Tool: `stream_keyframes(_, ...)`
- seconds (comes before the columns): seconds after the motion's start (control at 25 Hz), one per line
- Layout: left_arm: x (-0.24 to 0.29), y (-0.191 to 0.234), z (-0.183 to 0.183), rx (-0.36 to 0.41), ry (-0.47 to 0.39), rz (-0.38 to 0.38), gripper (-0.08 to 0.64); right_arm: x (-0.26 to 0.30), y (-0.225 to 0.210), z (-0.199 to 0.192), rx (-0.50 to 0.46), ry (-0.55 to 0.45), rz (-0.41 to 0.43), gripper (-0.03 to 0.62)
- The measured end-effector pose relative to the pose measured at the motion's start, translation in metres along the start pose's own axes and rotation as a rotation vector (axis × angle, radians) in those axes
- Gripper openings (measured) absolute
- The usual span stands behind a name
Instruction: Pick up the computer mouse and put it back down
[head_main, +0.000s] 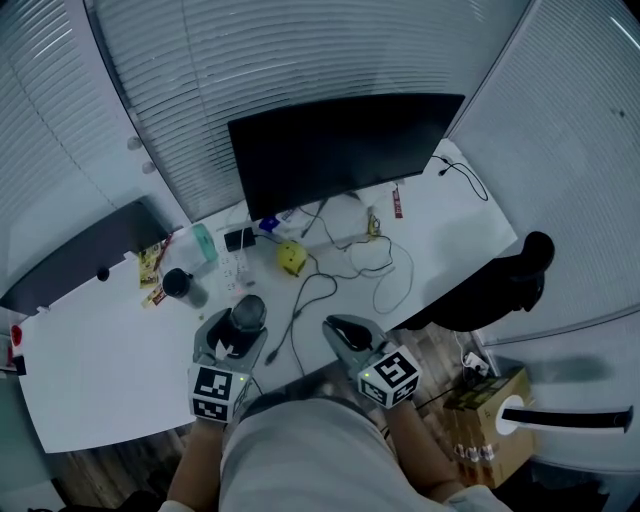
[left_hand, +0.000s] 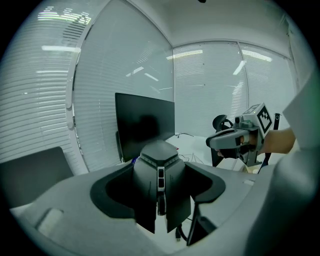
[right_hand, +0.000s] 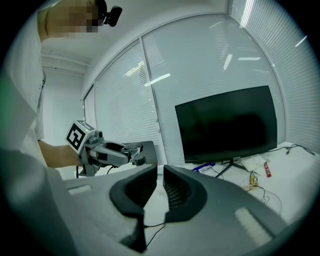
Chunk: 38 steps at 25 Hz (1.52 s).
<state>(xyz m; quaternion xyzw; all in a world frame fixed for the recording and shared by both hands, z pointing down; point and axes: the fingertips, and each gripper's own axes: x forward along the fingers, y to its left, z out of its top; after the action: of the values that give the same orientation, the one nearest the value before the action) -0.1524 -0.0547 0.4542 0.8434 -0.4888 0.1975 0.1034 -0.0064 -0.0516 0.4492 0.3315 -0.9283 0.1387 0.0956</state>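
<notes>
A dark grey computer mouse (left_hand: 172, 195) is pinched between the jaws of my left gripper (left_hand: 159, 170), nose up, with its cable (left_hand: 180, 234) hanging below. In the head view the mouse (head_main: 248, 312) sits at the tip of the left gripper (head_main: 243, 325), over the white desk (head_main: 100, 370) near its front edge. My right gripper (head_main: 340, 328) hovers to the right of it, jaws nearly touching and nothing between them (right_hand: 160, 172). Each gripper shows in the other's view, the left gripper (right_hand: 107, 152) and the right gripper (left_hand: 220, 141).
A black monitor (head_main: 340, 150) stands at the back of the desk, with loose cables (head_main: 385, 270), a yellow object (head_main: 291, 258), a dark cup (head_main: 178, 283) and a pale bottle (head_main: 205, 242) before it. A black chair (head_main: 500, 285) and a cardboard box (head_main: 490, 420) stand right.
</notes>
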Motion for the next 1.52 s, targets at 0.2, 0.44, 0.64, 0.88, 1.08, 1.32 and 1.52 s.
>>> stream_keyframes(0.2, 0.008, -0.001, -0.003, 0.008, 0.013, -0.024, 0.311, -0.006, -0.001, -0.001, 0.009, -0.003, -0.024, 0.040)
stream_keyframes(0.44, 0.028, -0.008, -0.011, 0.026, 0.050, -0.081, 0.311, -0.025, -0.012, -0.008, 0.032, 0.000, -0.094, 0.040)
stream_keyframes(0.64, 0.052, -0.018, -0.018, 0.053, 0.080, -0.135, 0.311, -0.047, -0.022, -0.015, 0.058, -0.001, -0.172, 0.040)
stream_keyframes(0.88, 0.084, -0.022, -0.039, 0.063, 0.138, -0.190, 0.311, -0.077, -0.032, -0.029, 0.093, 0.007, -0.284, 0.040)
stream_keyframes(1.08, 0.107, -0.023, -0.059, 0.064, 0.184, -0.223, 0.311, -0.101, -0.035, -0.041, 0.125, 0.020, -0.369, 0.040)
stream_keyframes(1.32, 0.133, -0.021, -0.087, 0.072, 0.247, -0.233, 0.311, -0.125, -0.032, -0.058, 0.161, 0.040, -0.453, 0.040)
stream_keyframes(1.52, 0.154, -0.019, -0.115, 0.077, 0.298, -0.242, 0.311, -0.138, -0.023, -0.071, 0.190, 0.060, -0.510, 0.040)
